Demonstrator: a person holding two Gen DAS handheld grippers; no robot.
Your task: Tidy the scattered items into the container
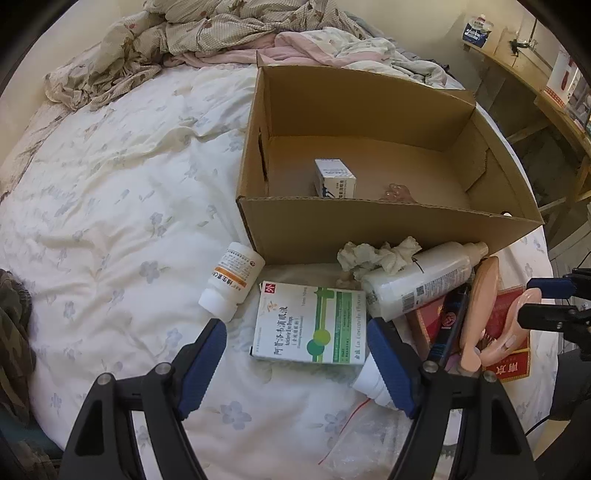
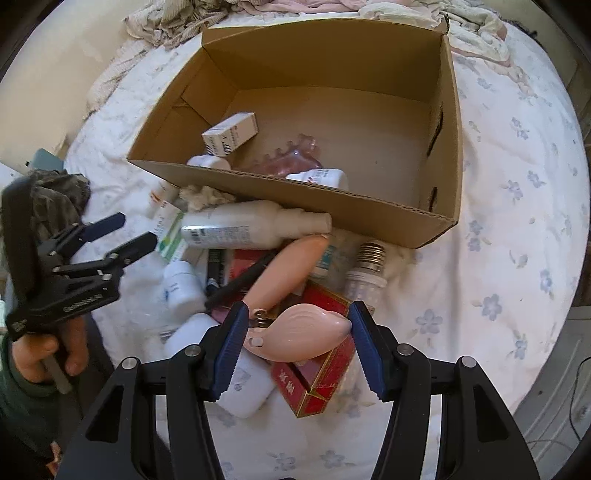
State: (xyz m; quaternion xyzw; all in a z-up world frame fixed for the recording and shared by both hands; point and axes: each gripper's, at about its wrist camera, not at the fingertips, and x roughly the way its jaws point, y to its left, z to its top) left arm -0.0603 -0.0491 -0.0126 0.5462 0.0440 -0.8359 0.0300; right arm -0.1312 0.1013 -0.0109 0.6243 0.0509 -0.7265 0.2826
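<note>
An open cardboard box (image 1: 369, 225) (image 2: 280, 186) stands on the bed; it holds a small white carton (image 1: 334, 178) (image 2: 231, 133), a pink clear item and white bottles. In front lies a pile: a green-and-white eye-drop box (image 1: 314, 326), a white pill bottle (image 1: 232, 277), a long white bottle (image 1: 421, 280) (image 2: 255, 225), crumpled tissue (image 1: 376, 254), red cartons (image 2: 317, 373), a light bulb (image 2: 367, 269). My left gripper (image 1: 297, 336) is open around the eye-drop box. My right gripper (image 2: 297, 325) is open around a pink hair claw clip (image 2: 299, 334) (image 1: 517, 317), touching it on the right.
The bed has a white floral duvet (image 1: 110, 206) with rumpled bedding (image 1: 221, 29) behind the box. A wooden shelf (image 1: 535, 74) stands at the far right. A clear plastic bag (image 1: 354, 454) lies near the left gripper. Camouflage cloth (image 2: 55, 195) lies at the left edge.
</note>
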